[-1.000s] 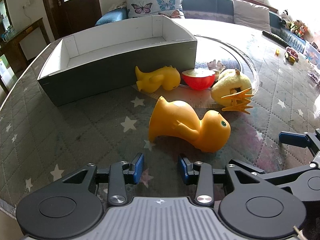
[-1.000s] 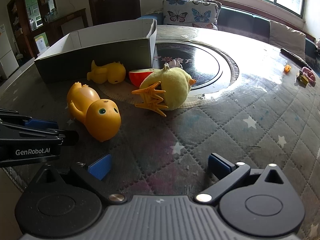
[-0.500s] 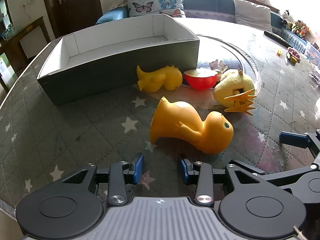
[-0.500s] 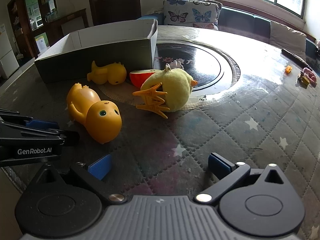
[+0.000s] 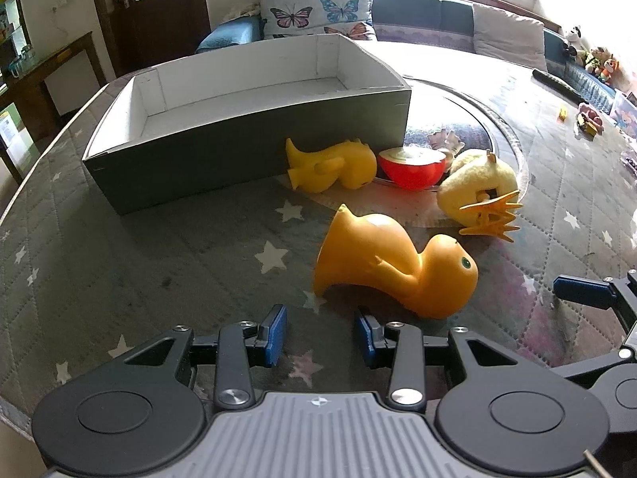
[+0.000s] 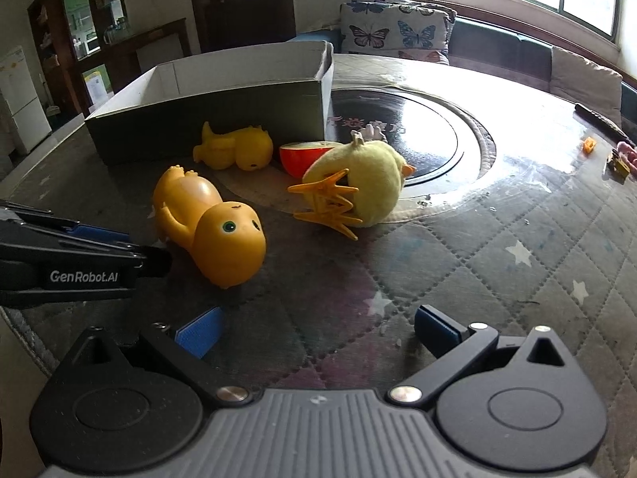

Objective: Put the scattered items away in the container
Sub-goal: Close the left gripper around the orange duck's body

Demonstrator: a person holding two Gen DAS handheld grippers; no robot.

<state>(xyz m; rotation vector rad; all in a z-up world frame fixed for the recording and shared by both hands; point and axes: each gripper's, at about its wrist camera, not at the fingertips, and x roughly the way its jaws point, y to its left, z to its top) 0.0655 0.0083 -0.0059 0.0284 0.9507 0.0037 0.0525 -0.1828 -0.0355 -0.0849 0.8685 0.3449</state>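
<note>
A big orange rubber duck [image 5: 394, 267] [image 6: 211, 227] lies on its side just beyond my left gripper [image 5: 320, 336], which is open and empty. Behind it a smaller yellow duck [image 5: 332, 165] [image 6: 237, 147] rests against the dark open box [image 5: 239, 147] [image 6: 207, 119], whose white inside holds nothing. A red half-apple toy [image 5: 412, 167] [image 6: 298, 155] and a yellow plush chick [image 5: 477, 189] [image 6: 366, 183] with orange feet lie to the right. My right gripper [image 6: 314, 330] is open wide and empty, short of the chick.
The quilted star-pattern table [image 5: 159, 263] has a glass turntable [image 6: 418, 139] in its middle. Small toys [image 6: 615, 159] and a dark remote [image 5: 555, 81] sit at the far right edge. A sofa with butterfly cushions [image 5: 314, 10] stands behind the table.
Both grippers have edged forward a little toward the toys, so the ducks and the chick look slightly nearer. Nothing on the table has moved; both grippers stay open.
</note>
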